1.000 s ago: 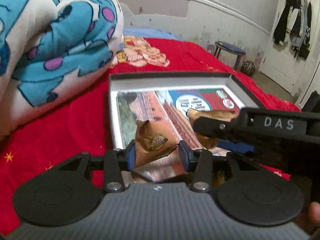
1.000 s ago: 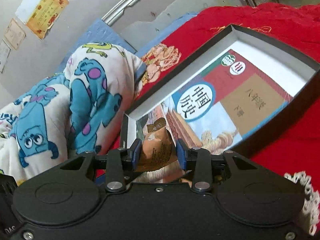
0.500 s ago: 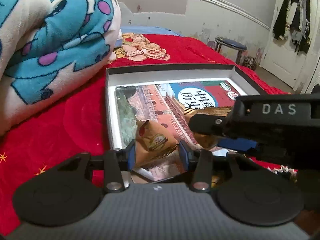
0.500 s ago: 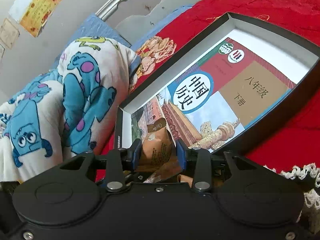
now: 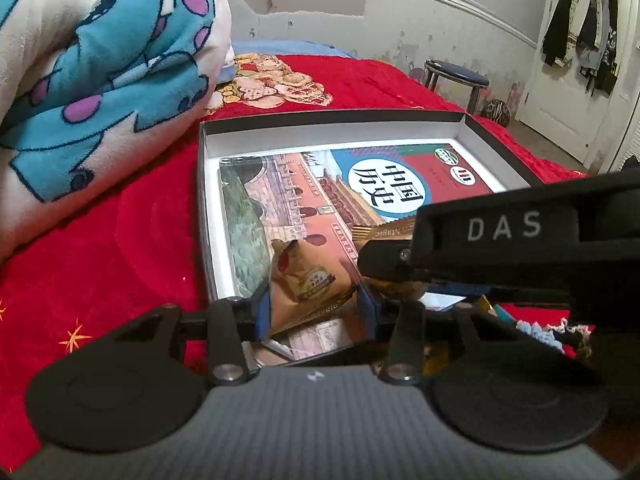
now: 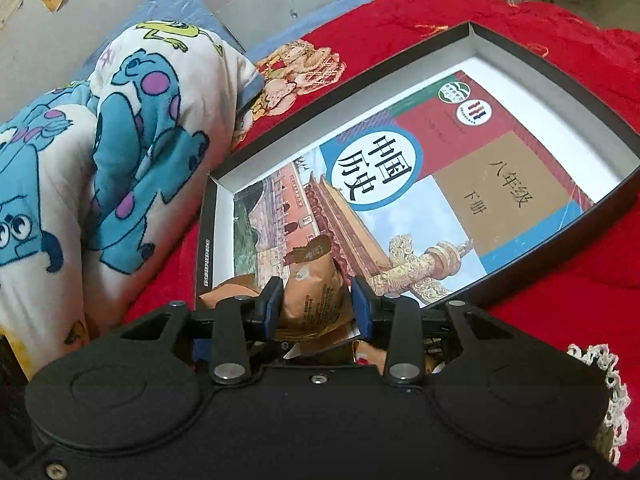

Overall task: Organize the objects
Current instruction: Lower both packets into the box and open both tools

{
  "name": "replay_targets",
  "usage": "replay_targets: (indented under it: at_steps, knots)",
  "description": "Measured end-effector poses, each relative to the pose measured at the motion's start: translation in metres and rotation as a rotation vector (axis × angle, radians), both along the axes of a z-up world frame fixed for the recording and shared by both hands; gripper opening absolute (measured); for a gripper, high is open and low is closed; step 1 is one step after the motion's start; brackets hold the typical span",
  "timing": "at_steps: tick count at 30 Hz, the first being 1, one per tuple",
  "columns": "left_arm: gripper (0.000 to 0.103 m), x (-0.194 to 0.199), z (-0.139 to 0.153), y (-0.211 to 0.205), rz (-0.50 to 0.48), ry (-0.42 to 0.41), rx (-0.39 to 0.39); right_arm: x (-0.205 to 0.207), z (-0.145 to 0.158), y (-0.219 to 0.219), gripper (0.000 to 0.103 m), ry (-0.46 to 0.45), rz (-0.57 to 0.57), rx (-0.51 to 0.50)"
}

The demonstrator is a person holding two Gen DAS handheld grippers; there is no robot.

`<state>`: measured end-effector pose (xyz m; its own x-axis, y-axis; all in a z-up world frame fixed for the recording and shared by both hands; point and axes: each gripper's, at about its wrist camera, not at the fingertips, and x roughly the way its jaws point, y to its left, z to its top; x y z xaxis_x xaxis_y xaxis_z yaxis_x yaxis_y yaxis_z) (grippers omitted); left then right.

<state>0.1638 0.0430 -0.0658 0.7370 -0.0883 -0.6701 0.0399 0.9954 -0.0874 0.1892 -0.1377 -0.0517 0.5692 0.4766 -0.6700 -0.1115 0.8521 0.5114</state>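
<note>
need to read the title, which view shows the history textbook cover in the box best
The right wrist view: the red and blue history textbook shows nearly its whole cover, title circle and tan grade label included. In the left wrist view the right hand-held gripper hides the near right part of it.

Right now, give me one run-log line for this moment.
left gripper: shut on snack packet | right gripper: shut on second packet | both over box holding textbook

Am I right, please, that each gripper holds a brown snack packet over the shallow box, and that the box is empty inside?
Not quite: the box is not empty. The right wrist view shows a history textbook lying flat in it. The rest holds: the left gripper and right gripper each grip a brown snack packet.
</note>
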Motion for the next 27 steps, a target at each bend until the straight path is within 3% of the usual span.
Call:
replay_targets:
  at_steps: [27]
  knots:
    - [0.05, -0.0008, -0.0003, -0.0016, 0.002, 0.013, -0.02, -0.0016, -0.0023, -0.0049, 0.036, -0.009, -0.013, 0.041]
